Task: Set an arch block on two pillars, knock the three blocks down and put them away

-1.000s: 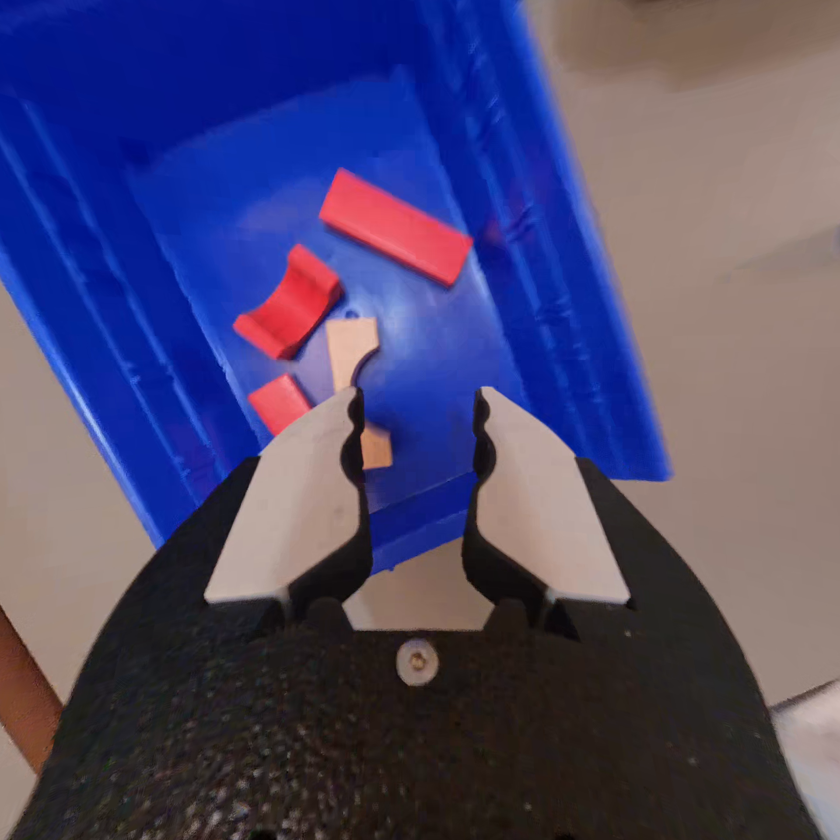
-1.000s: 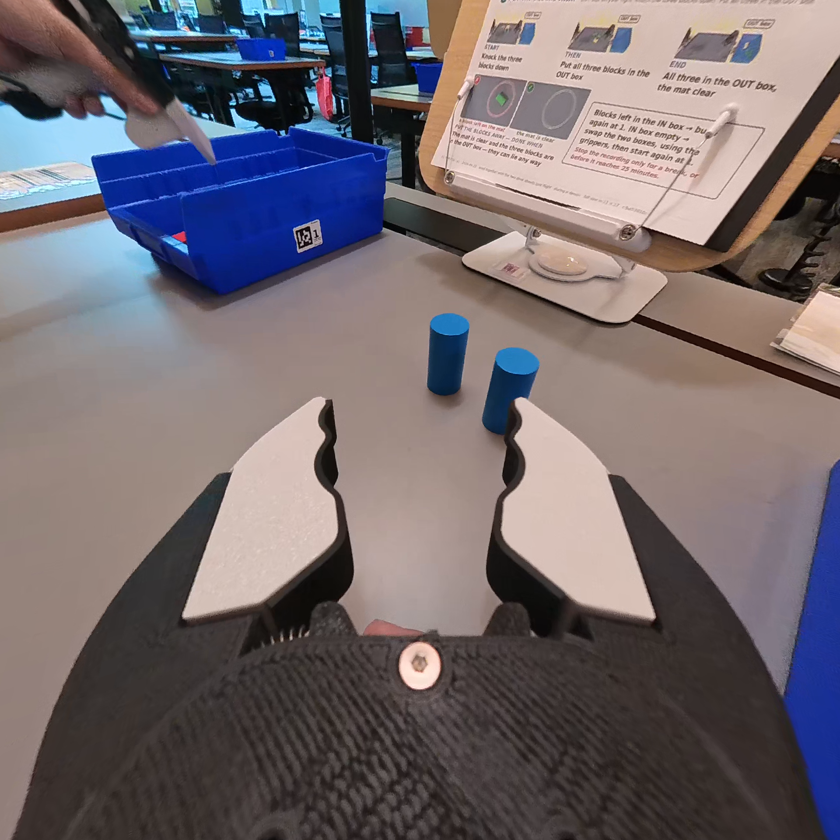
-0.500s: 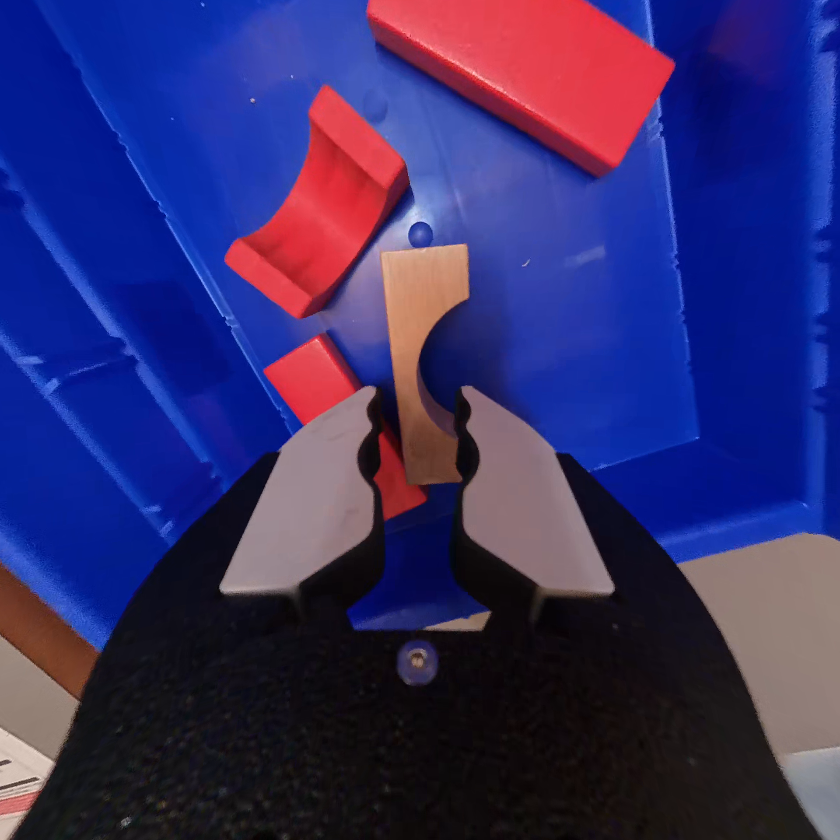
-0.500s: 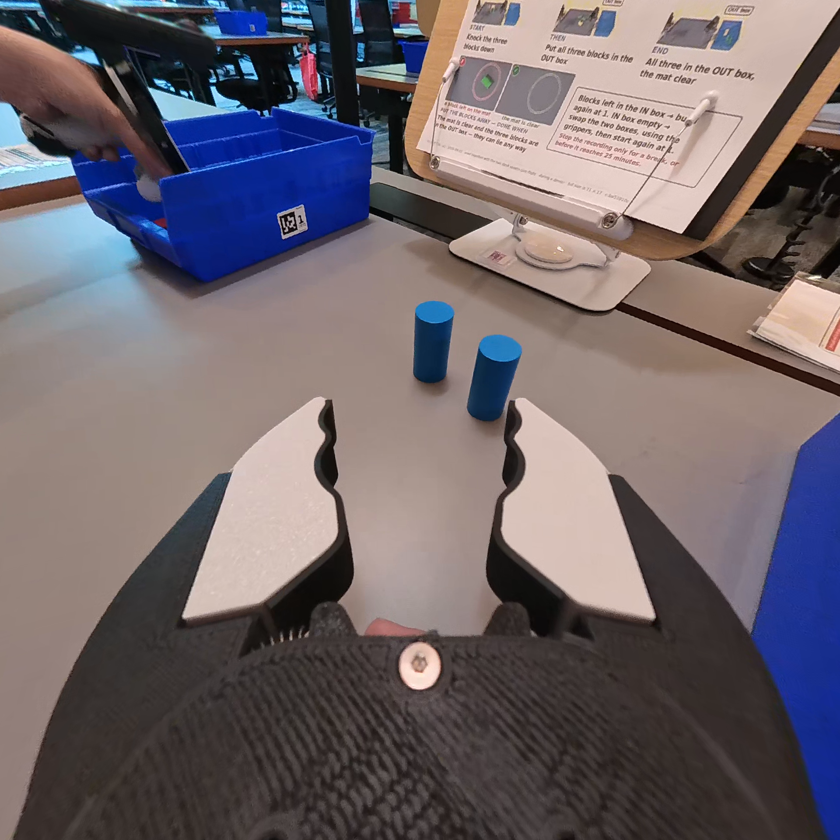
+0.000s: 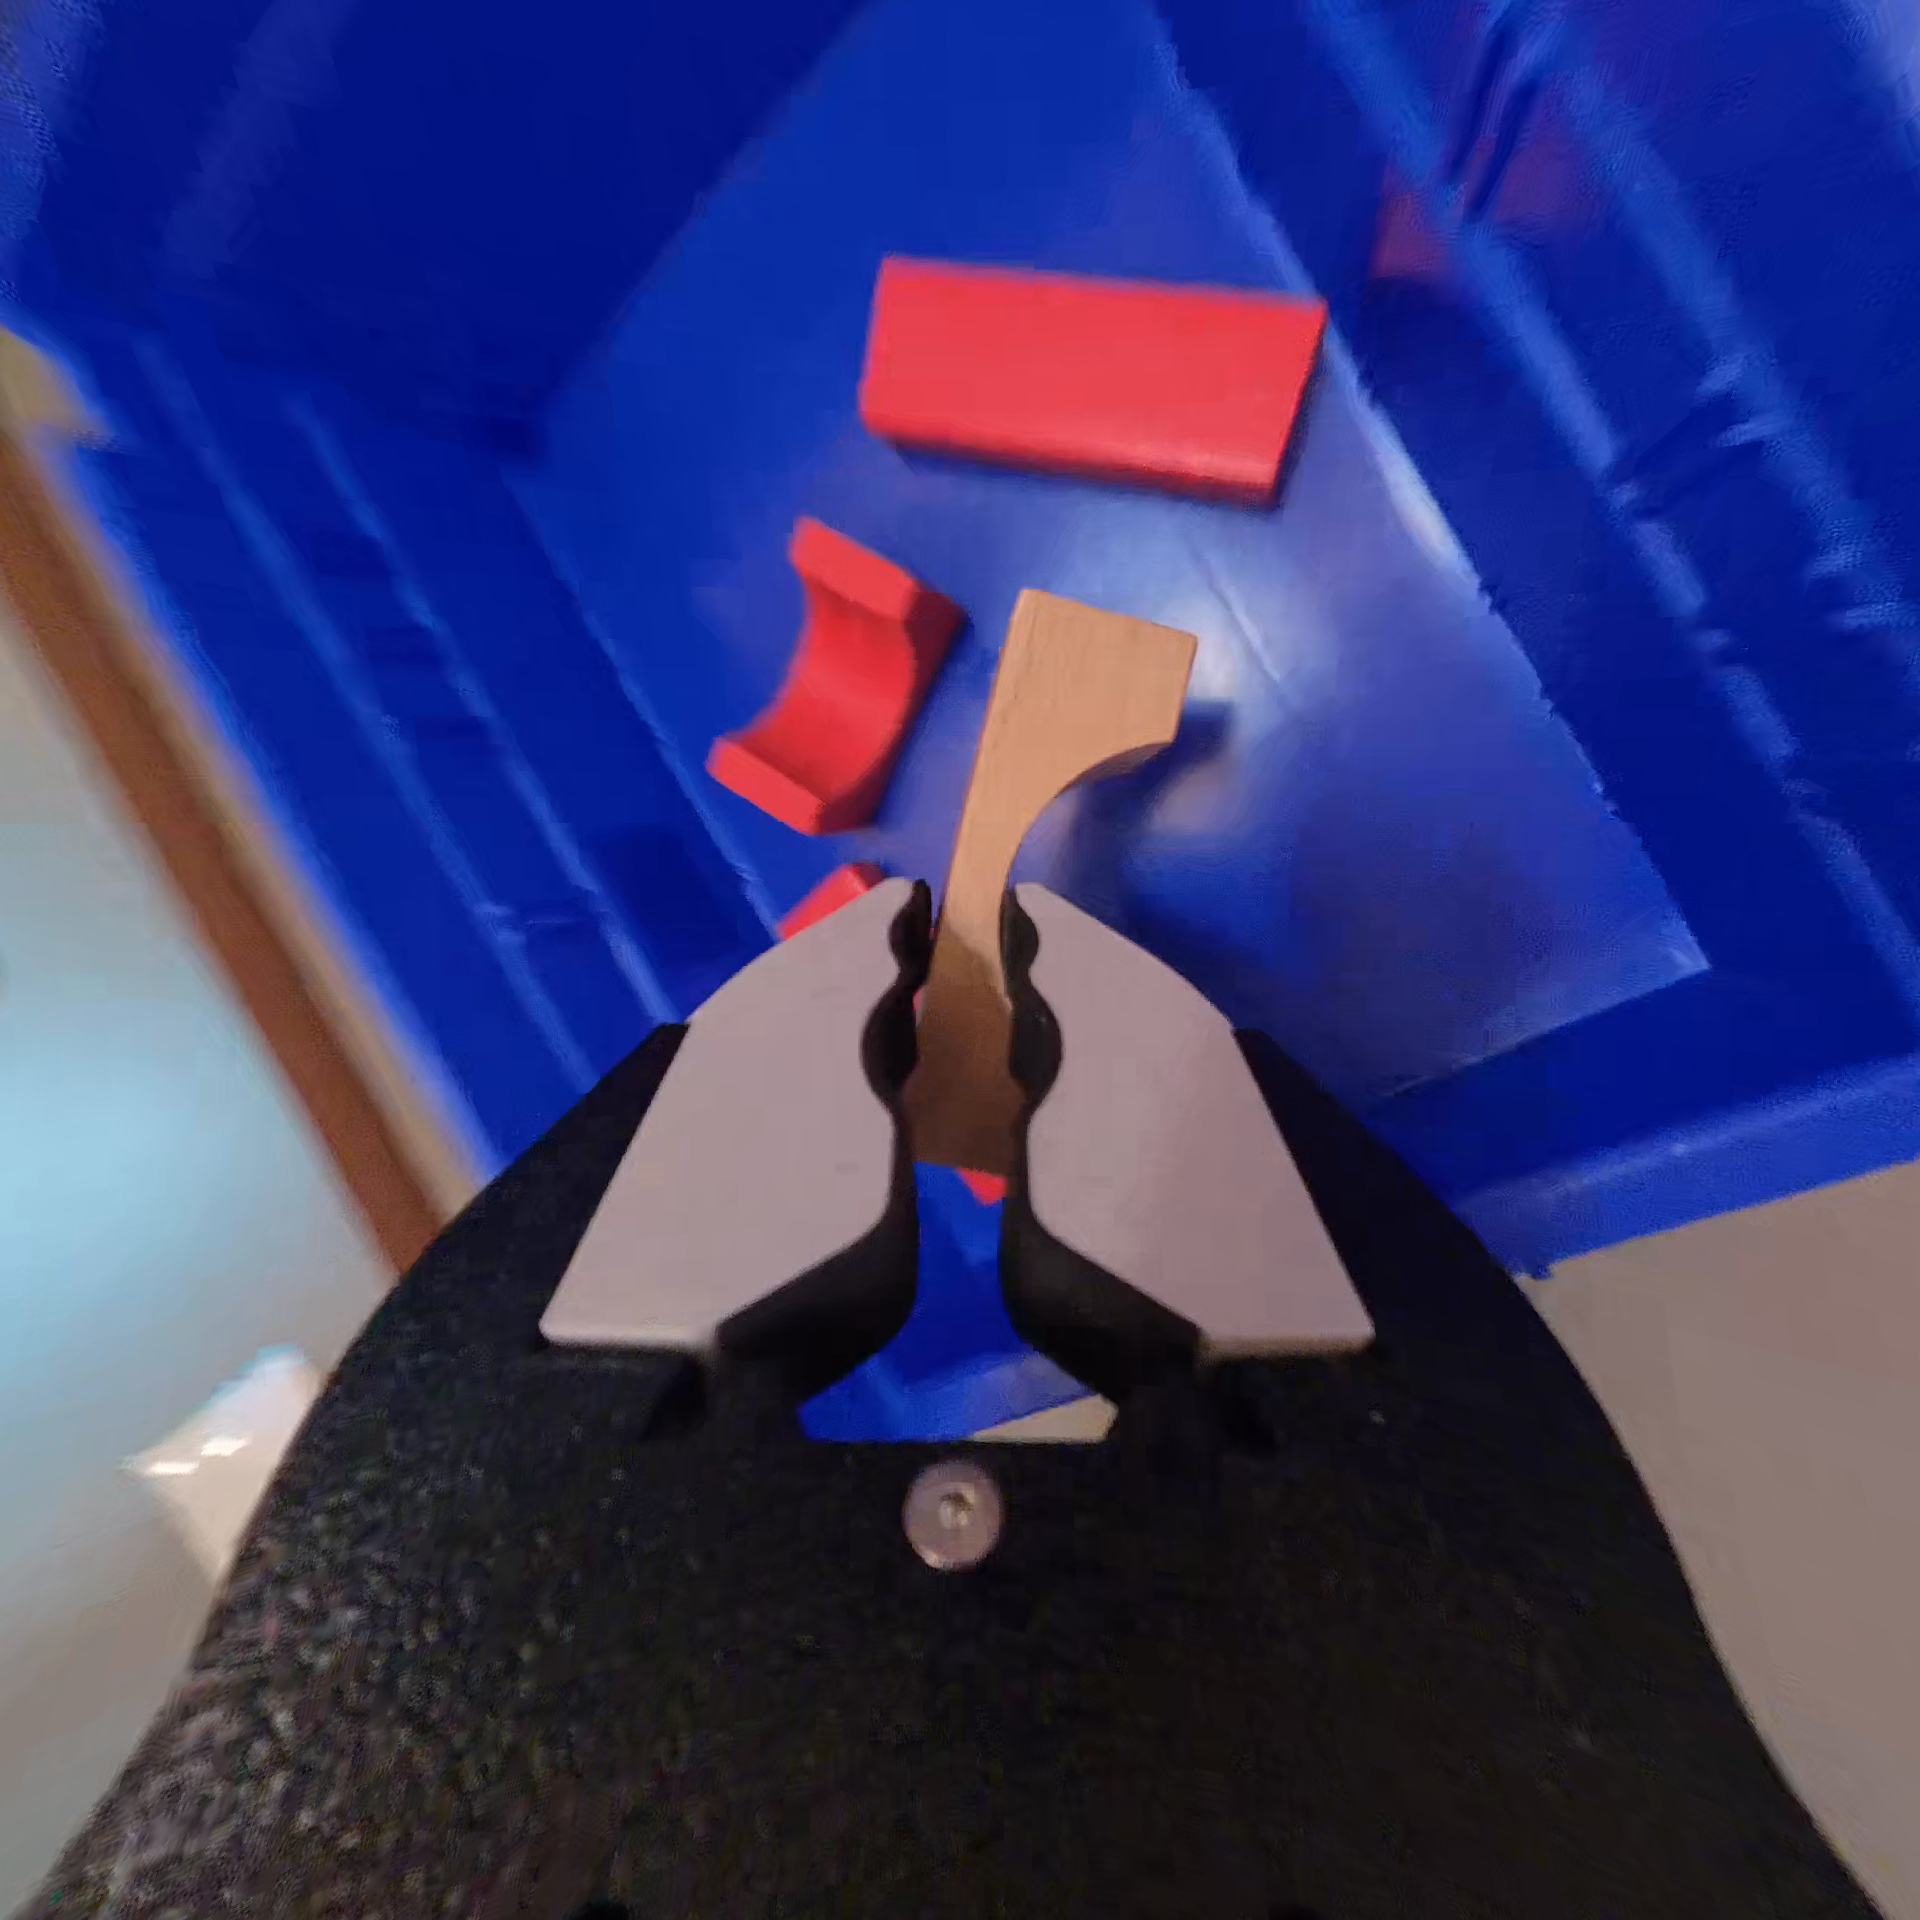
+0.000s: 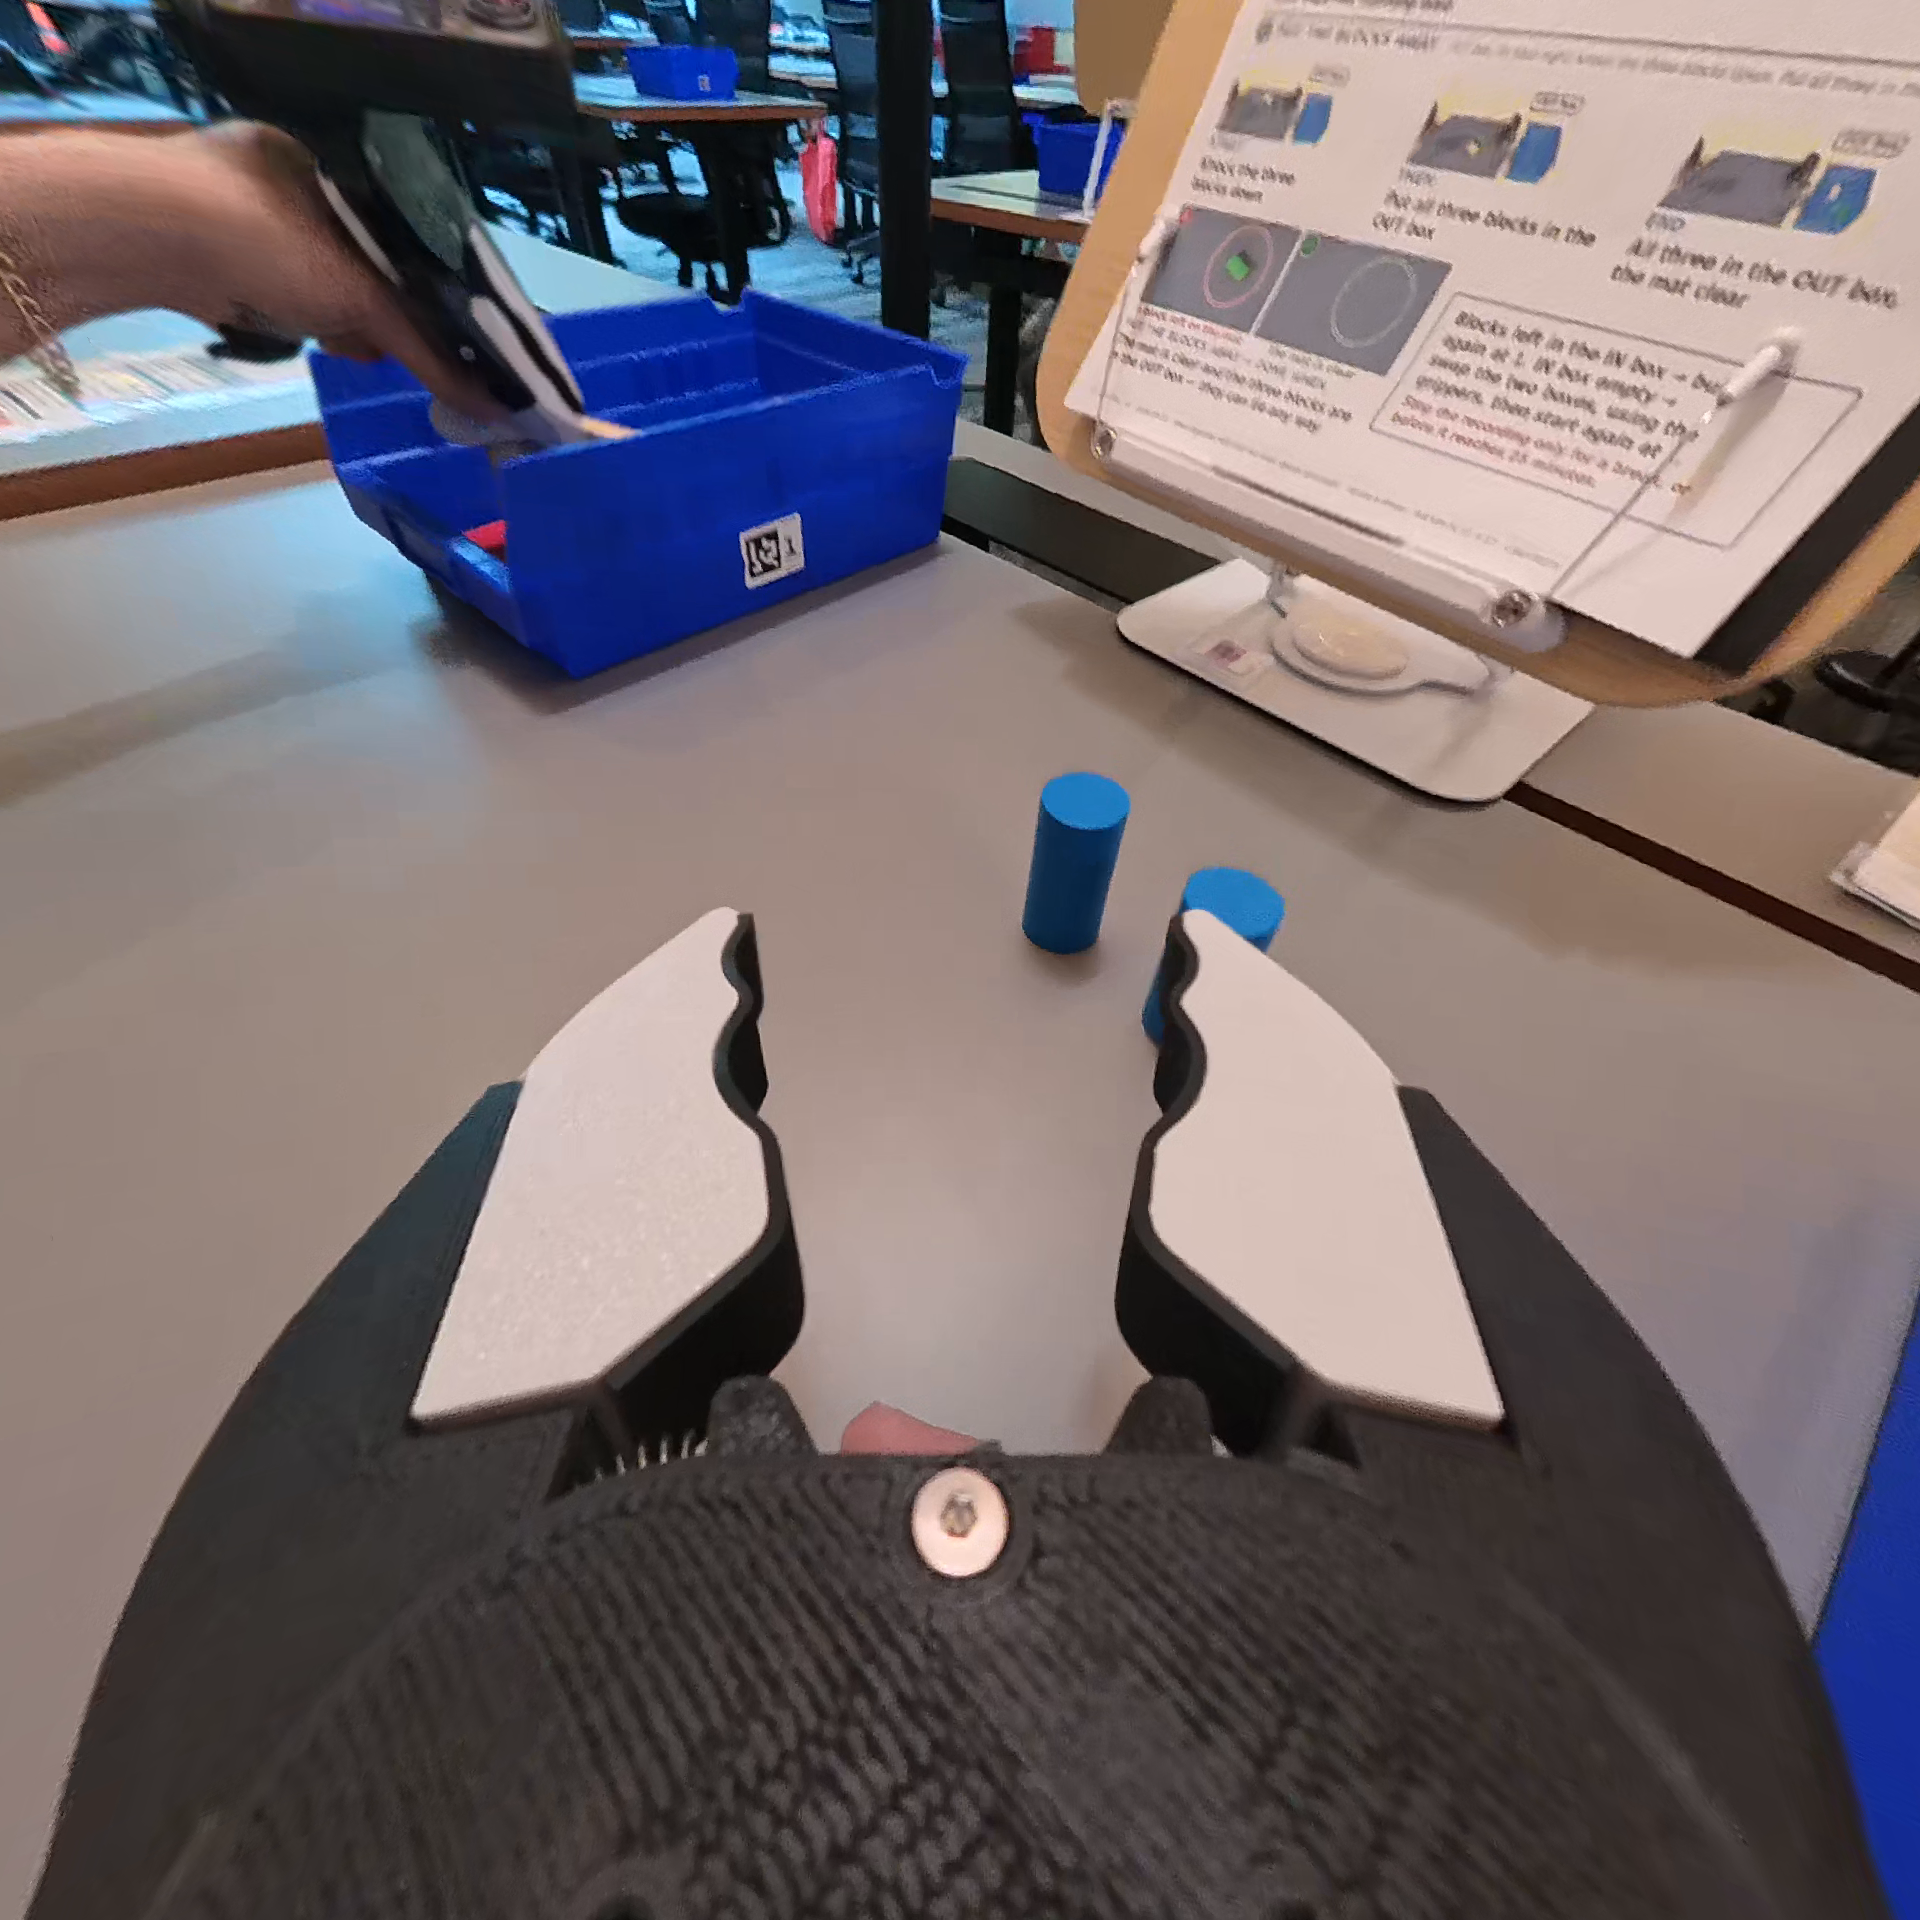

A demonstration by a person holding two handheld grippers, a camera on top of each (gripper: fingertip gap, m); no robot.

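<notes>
My left gripper (image 5: 958,914) is shut on a tan wooden arch block (image 5: 1049,769) and holds it lifted over the floor of the blue bin (image 5: 1351,831). In the bin lie a flat red block (image 5: 1081,379), a red arch block (image 5: 842,691) and a small red block (image 5: 831,896), partly hidden by my finger. In the right wrist view the left gripper (image 6: 561,410) shows over the same blue bin (image 6: 665,520). My right gripper (image 6: 961,945) is open and empty above the grey table (image 6: 416,831), just short of two upright blue cylinders (image 6: 1075,862) (image 6: 1236,904).
A wooden board with an instruction sheet (image 6: 1507,312) stands on a white base (image 6: 1351,675) at the back right. A blue surface (image 6: 1870,1662) lies at the right edge. A person's hand (image 6: 208,239) holds the left gripper. Desks and chairs stand behind.
My left gripper went down into the bin, shut on the tan arch block and lifted it off the bin floor. My right gripper stayed open and shifted slightly toward the cylinders.
</notes>
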